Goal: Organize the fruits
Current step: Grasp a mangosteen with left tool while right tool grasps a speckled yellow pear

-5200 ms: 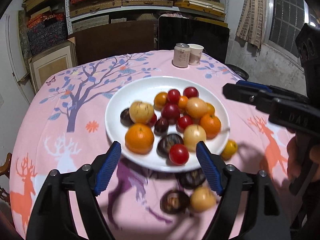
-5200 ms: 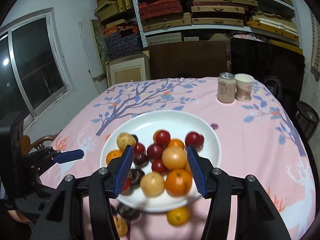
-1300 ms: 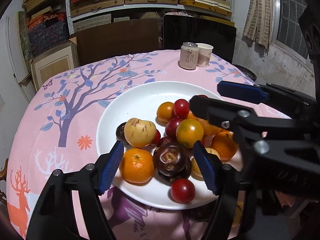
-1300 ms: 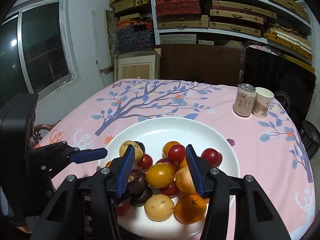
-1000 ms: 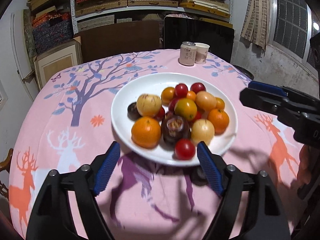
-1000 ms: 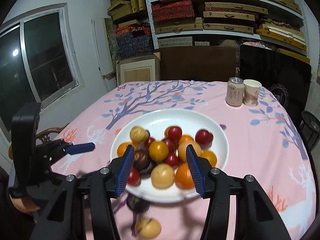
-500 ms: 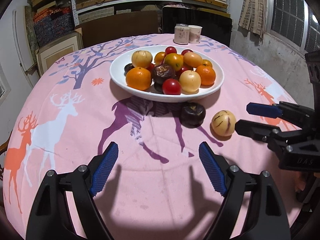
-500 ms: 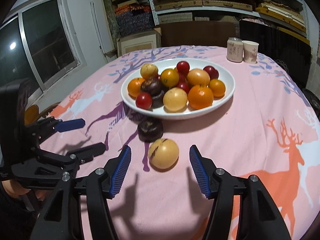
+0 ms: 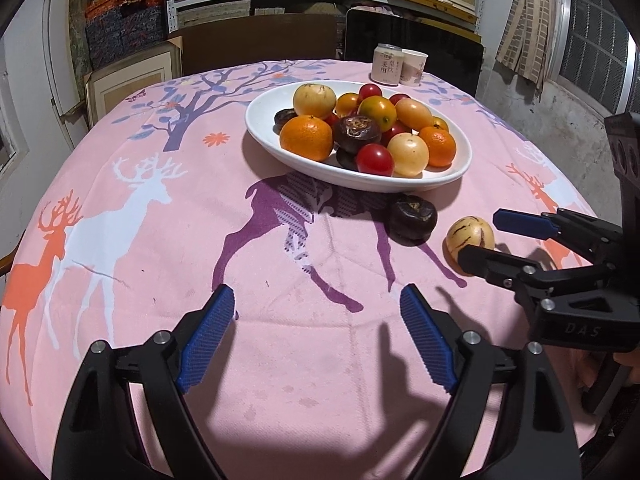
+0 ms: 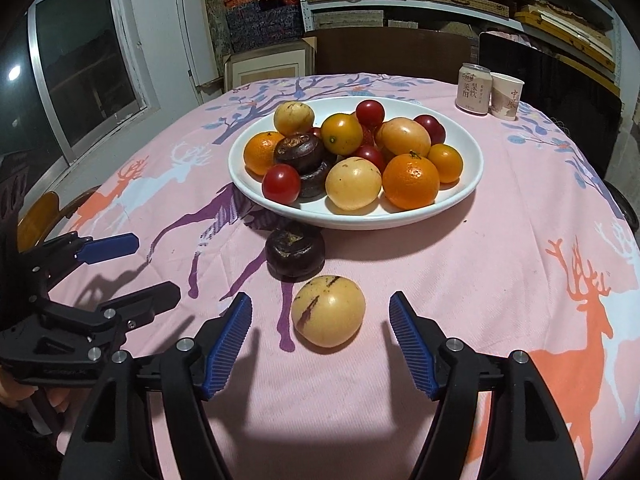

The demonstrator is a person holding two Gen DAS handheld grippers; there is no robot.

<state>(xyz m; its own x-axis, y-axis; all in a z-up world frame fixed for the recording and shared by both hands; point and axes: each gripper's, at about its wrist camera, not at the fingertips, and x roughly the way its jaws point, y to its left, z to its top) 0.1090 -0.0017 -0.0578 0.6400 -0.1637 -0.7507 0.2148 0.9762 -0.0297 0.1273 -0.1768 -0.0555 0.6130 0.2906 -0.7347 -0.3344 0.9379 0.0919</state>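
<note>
Fruit fills a white plate (image 10: 460,200) on the counter (image 10: 480,280): oranges, tomatoes, pale melons and dark fruits heaped together. Two pieces lie off the plate on the pink cloth, a dark fruit (image 10: 295,255) just beside the rim and a yellow melon (image 10: 328,310) nearer the camera, almost touching it. The right hand-held gripper (image 10: 320,340) is spread wide and empty, the melon just ahead of its jaws. The left hand-held gripper (image 9: 316,340) is also wide and empty, over bare cloth. A can (image 10: 474,88) and cup (image 10: 506,96) stand beyond the plate.
</note>
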